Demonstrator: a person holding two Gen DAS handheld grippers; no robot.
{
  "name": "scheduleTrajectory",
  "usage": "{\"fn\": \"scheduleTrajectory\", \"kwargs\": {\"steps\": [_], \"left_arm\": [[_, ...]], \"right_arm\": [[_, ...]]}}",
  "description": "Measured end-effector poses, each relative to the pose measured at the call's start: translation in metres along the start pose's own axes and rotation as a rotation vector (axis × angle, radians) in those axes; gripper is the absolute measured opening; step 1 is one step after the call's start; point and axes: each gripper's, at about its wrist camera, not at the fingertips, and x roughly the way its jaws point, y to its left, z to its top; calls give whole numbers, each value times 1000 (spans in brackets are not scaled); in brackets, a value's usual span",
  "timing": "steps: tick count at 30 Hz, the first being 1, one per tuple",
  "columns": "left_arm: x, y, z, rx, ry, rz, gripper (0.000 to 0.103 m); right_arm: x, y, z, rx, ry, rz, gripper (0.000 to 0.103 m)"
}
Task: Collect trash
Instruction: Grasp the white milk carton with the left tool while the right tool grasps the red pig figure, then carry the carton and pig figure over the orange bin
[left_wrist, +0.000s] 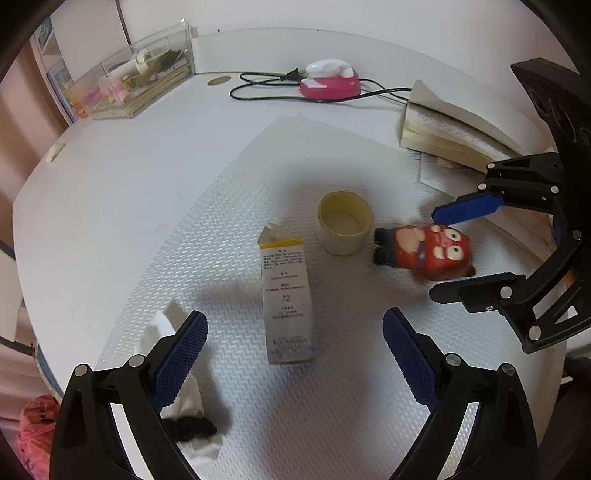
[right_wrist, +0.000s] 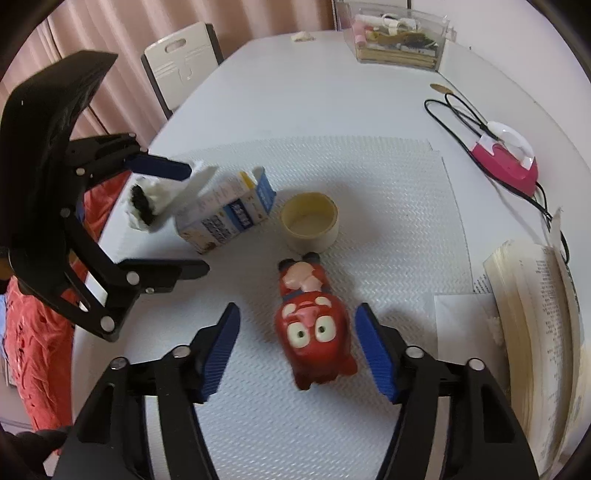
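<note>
An opened small carton (left_wrist: 286, 299) lies on the white ribbed mat (left_wrist: 258, 177), between the fingers of my open left gripper (left_wrist: 295, 328). A crumpled white tissue with a black smudge (left_wrist: 188, 413) lies under its left finger. A cardboard tape core (left_wrist: 343, 223) stands past the carton. A red cartoon figurine (left_wrist: 424, 251) lies on its back beside the core. My right gripper (right_wrist: 297, 328) is open with its fingers on either side of the figurine (right_wrist: 314, 332). In the right wrist view I also see the carton (right_wrist: 225, 214), tissue (right_wrist: 147, 206), core (right_wrist: 310, 221) and left gripper (right_wrist: 184, 218).
A pink-and-white device (left_wrist: 328, 81) with a black cord sits at the back. An open book (left_wrist: 454, 129) lies at the right. A clear organizer box (left_wrist: 136, 81) stands at the back left. A red bag (right_wrist: 33, 339) hangs off the table edge. A white chair (right_wrist: 181, 70) stands beyond.
</note>
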Motion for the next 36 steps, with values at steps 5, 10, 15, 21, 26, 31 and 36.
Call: {"fn": "scheduleTrajectory", "kwargs": {"steps": [5,10,15,21,26,31,36], "left_arm": [[12,3,-1,-9,20,-5,70],[20,1,-3,2,39,-9,50],[18,9,-4,-32,47,-9,27],[7,0,-11,-13,45,-5,27],[-9,-8,-17,-26,30,-1,27],[-29,-21,-27,-27,17,7,27],[-55,-32,-43,-38,0,19,27]], "right_arm": [[9,-4,-3,-3,20,3,47],[12,-7,-7,-2,15,8,41],[8,-5,-11,0,2,8,40],[-8,-3,-15,12,-21,34,40],[-22,4,-16,3,-37,52,40],[-39,14,-20,-39,-47,62,40],[-61,32,-30,-81,-55,78,40]]}}
